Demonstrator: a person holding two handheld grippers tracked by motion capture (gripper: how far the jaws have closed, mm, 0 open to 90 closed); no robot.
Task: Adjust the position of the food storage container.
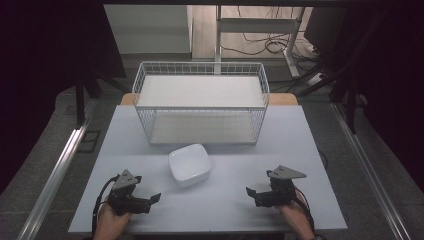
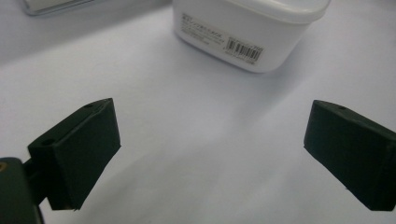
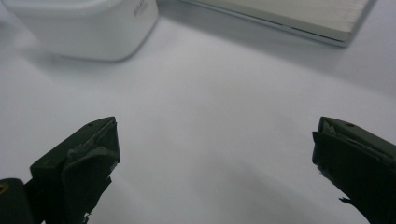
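High view: we list a white bowl (image 1: 189, 163), squarish with rounded corners, standing on the pale table (image 1: 300, 150) just in front of a white wire rack (image 1: 200, 102) with two shelves. We take the bowl as our landmark. The left gripper (image 1: 150, 198) lies near the bowl's front left, held in a hand (image 1: 111, 223) that the bottom edge cuts off. The right gripper (image 1: 255, 192) lies to the bowl's front right, somewhat farther off, in the other hand (image 1: 296, 218), also cut off. Both point inward toward each other; neither touches the bowl. The room around the table is dark and hard to read.

Left gripper view: we note jaws spread wide over bare table, nothing between them. The bowl (image 2: 250, 28) stands beyond them, apart, its top cut off by the frame; a barcode label (image 2: 243, 49) on its side has small print that we cannot read. A corner of the rack (image 2: 51, 5) shows beyond the bowl.

Right gripper view: we note jaws spread wide, empty. The bowl (image 3: 84, 28) sits beyond, its upper part cut off and blurred. The rack's lower shelf (image 3: 289, 16) runs behind the bowl.
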